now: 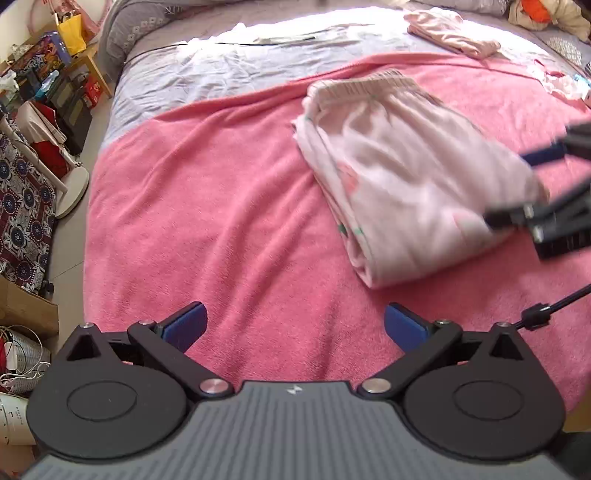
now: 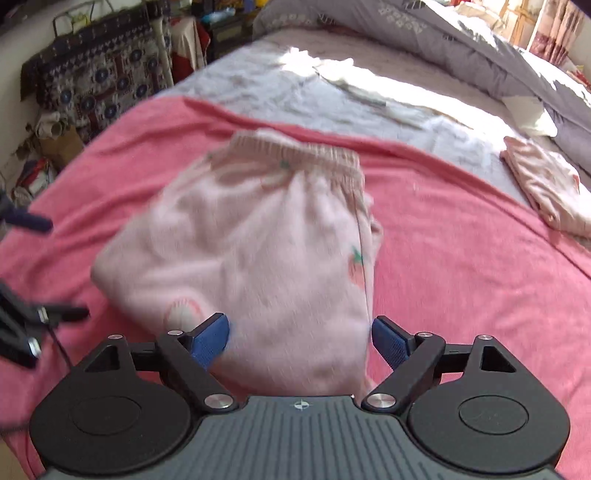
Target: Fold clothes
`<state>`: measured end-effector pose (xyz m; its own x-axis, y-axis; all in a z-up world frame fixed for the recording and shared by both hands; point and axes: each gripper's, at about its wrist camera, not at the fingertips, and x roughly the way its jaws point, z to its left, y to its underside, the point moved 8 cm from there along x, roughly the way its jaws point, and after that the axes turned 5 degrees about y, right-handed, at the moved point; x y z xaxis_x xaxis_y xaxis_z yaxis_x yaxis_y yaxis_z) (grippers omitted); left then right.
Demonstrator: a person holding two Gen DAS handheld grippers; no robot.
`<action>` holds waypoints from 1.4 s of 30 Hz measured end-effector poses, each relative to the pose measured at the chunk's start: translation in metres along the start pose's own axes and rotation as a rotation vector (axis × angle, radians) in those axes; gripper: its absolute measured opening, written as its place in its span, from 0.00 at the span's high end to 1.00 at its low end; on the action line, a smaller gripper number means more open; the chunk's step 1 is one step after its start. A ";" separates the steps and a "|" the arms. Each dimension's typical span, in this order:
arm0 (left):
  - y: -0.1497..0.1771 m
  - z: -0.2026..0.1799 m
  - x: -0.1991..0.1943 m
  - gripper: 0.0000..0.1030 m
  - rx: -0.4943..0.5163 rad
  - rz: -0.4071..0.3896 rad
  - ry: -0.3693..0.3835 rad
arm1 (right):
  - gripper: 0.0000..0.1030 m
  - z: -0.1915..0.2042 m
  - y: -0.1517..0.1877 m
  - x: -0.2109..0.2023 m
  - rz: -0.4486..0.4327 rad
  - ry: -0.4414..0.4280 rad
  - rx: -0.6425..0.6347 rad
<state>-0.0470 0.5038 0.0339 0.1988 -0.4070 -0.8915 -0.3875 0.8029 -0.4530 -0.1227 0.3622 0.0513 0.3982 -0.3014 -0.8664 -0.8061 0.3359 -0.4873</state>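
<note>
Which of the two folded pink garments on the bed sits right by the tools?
The pale pink strawberry-print trousers on the pink blanket; the other folded pink garment lies farther off, on the grey sheet.

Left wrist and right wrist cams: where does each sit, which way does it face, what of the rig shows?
Left wrist: on the left gripper, low over the pink blanket, facing up the bed; folded pants lie ahead to its right; own jaws open, right gripper enters at the right edge.
Right wrist: on the right gripper, close over the pants, jaws open astride their near edge; left gripper shows at the left edge.
Shared: pants, blanket, second folded garment further up the bed.
</note>
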 end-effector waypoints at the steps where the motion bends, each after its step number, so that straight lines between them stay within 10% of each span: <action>1: -0.006 0.001 -0.002 0.00 -0.006 -0.015 0.002 | 0.17 -0.001 0.010 -0.003 0.019 0.004 -0.011; 11: -0.032 -0.017 0.050 0.00 0.062 0.012 0.016 | 0.12 -0.019 0.050 -0.029 0.078 0.014 0.040; 16: -0.025 0.004 0.058 0.00 -0.122 0.047 0.159 | 0.04 -0.035 0.067 0.005 0.231 0.108 -0.022; 22: -0.030 -0.003 0.029 0.00 -0.049 -0.027 0.156 | 0.01 -0.052 0.091 -0.001 0.272 0.045 0.066; 26: -0.024 -0.023 0.045 0.00 -0.087 0.060 0.246 | 0.00 -0.056 0.102 0.003 0.296 0.019 0.108; 33: -0.020 -0.060 0.051 0.00 0.053 0.123 0.105 | 0.00 -0.054 0.104 0.005 0.301 0.021 0.120; 42: -0.015 -0.080 0.044 0.00 0.002 0.174 0.104 | 0.00 -0.050 0.111 -0.004 0.231 0.030 0.109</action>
<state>-0.1042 0.4392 0.0016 0.0351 -0.3047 -0.9518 -0.4058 0.8660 -0.2922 -0.2355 0.3563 0.0063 0.1945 -0.2311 -0.9533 -0.8216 0.4926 -0.2870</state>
